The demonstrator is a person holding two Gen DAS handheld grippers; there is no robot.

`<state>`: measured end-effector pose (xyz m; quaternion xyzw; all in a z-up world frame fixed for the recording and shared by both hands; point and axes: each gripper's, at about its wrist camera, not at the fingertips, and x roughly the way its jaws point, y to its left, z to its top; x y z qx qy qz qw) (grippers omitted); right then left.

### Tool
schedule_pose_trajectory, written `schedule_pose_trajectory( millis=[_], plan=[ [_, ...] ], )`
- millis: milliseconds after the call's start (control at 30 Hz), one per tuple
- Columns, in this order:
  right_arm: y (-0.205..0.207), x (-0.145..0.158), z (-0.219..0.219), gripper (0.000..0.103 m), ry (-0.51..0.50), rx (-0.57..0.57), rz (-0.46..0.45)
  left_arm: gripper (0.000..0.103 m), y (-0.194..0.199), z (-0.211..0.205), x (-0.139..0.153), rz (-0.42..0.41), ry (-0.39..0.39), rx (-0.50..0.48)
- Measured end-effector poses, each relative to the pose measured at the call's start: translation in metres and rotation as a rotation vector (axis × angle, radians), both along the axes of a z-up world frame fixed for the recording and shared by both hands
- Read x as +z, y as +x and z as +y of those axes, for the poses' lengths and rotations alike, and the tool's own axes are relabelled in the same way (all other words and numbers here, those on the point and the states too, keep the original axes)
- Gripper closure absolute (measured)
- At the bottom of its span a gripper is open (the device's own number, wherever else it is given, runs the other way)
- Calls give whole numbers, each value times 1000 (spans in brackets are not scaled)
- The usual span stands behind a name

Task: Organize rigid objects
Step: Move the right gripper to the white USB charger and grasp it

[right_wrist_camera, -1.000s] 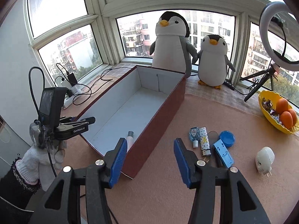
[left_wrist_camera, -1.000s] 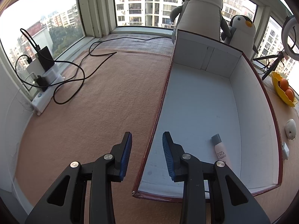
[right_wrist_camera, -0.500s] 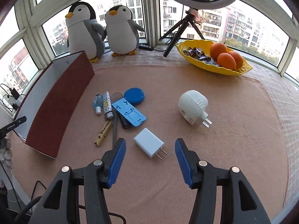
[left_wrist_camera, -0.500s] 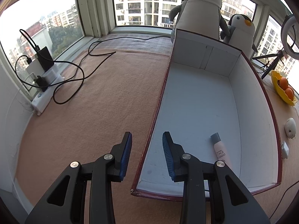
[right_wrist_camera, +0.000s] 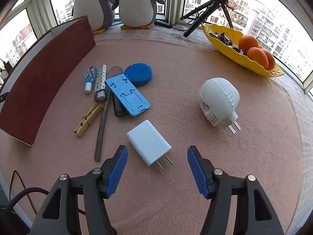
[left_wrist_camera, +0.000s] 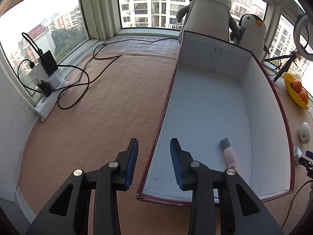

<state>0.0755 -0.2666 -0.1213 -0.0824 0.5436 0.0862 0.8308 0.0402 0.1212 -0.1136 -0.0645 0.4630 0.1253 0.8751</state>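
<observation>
Left wrist view only: power strip (left_wrist_camera: 49, 96) with tangled black cables on the left, then left gripper (left_wrist_camera: 154, 156), released and holding nothing, jaws straddling the near left wall of the box (left_wrist_camera: 273, 117). Inside the box, white interior and one pink tube (left_wrist_camera: 230, 156) lying near the front right. Right gripper just showing as a blue tip at the far right edge.

Right wrist view only: outside of the box as a dark red wall (right_wrist_camera: 39, 82), then the loose pile on the tan mat: one clothespin (right_wrist_camera: 88, 119), one small clear bottle (right_wrist_camera: 90, 78), one patterned lighter (right_wrist_camera: 100, 82), one grey file (right_wrist_camera: 102, 125), one dark cylinder (right_wrist_camera: 117, 107), one blue phone stand (right_wrist_camera: 127, 96), one blue round lid (right_wrist_camera: 138, 73). Nearer, one white charger (right_wrist_camera: 147, 145), prongs toward the camera, lying ahead of and between the tips of the right gripper (right_wrist_camera: 157, 156), jaws opening, pads clear of it. Further right, one round white plug-in device (right_wrist_camera: 219, 101).

In both views: two plush penguins (right_wrist_camera: 137, 2), one yellow dish (right_wrist_camera: 234, 52) of oranges, three counted on the right side.
</observation>
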Motion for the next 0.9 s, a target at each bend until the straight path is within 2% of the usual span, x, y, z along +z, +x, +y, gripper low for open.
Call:
schedule_pose_trajectory(
  millis=[333, 500, 633, 900],
  plan=[
    [18, -17, 13, 44, -46, 60, 45, 71, -1, 1, 0, -3, 5, 2],
    [23, -23, 9, 44, -15, 49, 74, 71, -1, 1, 0, -3, 9, 1],
    [24, -26, 12, 54, -19, 64, 84, 71, -1, 1, 0, -3, 11, -1],
    [23, -25, 16, 64, -24, 61, 74, 72, -1, 0, 1, -7, 10, -4]
  ],
)
